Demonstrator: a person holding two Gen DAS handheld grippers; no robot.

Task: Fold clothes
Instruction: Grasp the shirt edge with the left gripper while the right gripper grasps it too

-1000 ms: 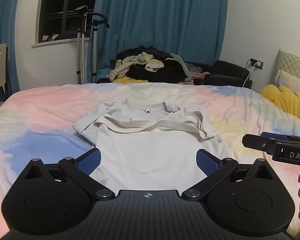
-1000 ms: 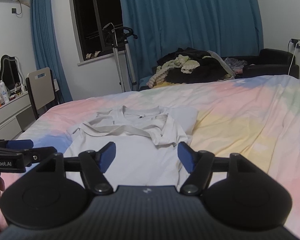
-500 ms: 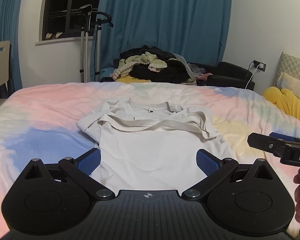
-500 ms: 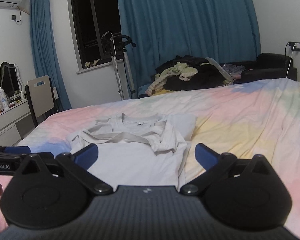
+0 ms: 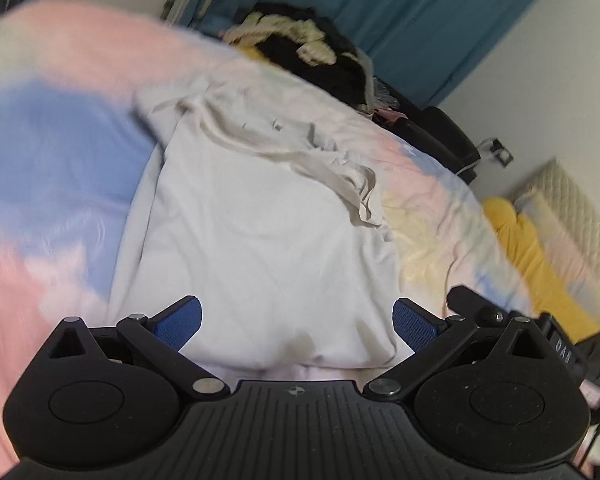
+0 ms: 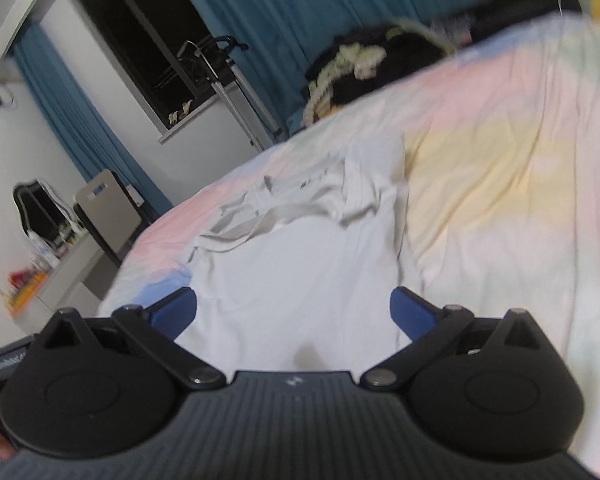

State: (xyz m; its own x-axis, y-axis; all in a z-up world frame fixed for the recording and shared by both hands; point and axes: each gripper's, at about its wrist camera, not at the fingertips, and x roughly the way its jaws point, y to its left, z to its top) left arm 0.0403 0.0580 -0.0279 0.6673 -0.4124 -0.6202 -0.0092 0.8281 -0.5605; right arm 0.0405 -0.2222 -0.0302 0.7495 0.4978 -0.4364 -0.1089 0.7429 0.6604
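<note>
A white T-shirt (image 5: 260, 232) lies flat on the pastel bedspread (image 5: 40, 152), its sleeves folded in across the chest and its collar at the far end. My left gripper (image 5: 296, 322) hangs open just above the shirt's near hem, blue pads wide apart with nothing between them. In the right wrist view the same T-shirt (image 6: 296, 268) lies ahead, and my right gripper (image 6: 294, 310) stands fully open over the near hem, holding nothing. Part of the right gripper (image 5: 540, 328) shows at the right edge of the left wrist view. Both views are tilted and blurred.
A dark pile of clothes (image 5: 308, 52) sits past the far edge of the bed, before blue curtains (image 6: 320, 8). A yellow pillow (image 5: 540, 256) lies at the right. A chair (image 6: 108, 212) and a dresser (image 6: 52, 280) stand left of the bed.
Both grippers have rolled, so both views now tilt. The left gripper has dropped closer to the shirt's hem. The right gripper's jaws went from partly open to wide open.
</note>
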